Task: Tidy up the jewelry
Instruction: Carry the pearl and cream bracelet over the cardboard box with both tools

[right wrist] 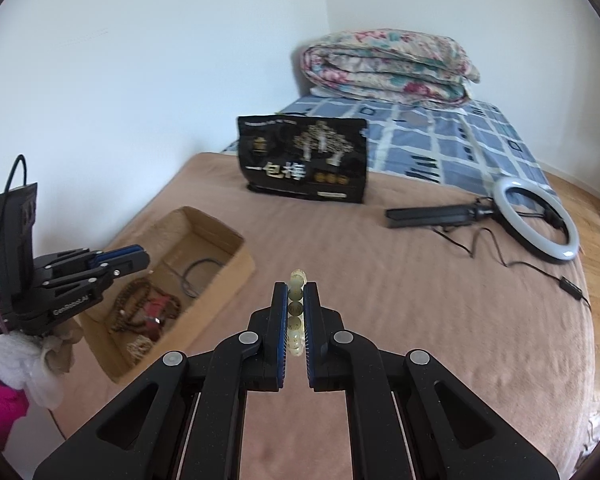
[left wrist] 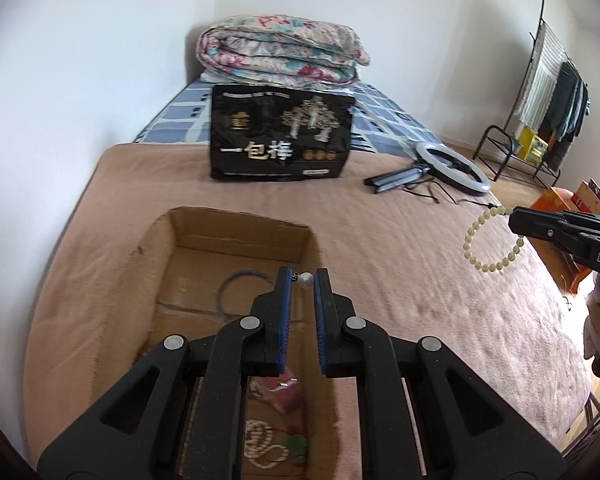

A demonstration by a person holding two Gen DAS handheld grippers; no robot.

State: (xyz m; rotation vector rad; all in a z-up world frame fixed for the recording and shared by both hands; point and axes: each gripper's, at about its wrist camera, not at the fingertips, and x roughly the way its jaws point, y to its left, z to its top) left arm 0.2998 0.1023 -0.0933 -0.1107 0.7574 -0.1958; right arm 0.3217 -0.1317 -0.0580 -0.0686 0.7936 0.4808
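Dropping things on the big pink blanket (right wrist: 420, 300) could happen if a grip slips. The cardboard box (right wrist: 236, 276) holds brown beads (right wrist: 130, 304), a red piece (right wrist: 156, 308) and a dark ring (right wrist: 198, 276). The right gripper (right wrist: 295, 292) pinches a pale bead bracelet (left wrist: 488, 240) beside the box. The left gripper (left wrist: 303, 278), nearly closed, pinches a tiny pearl (left wrist: 305, 279) over the box.

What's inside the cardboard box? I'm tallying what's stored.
The cardboard box holds a blue-grey ring, brown beads, a red piece; the left gripper hides some.
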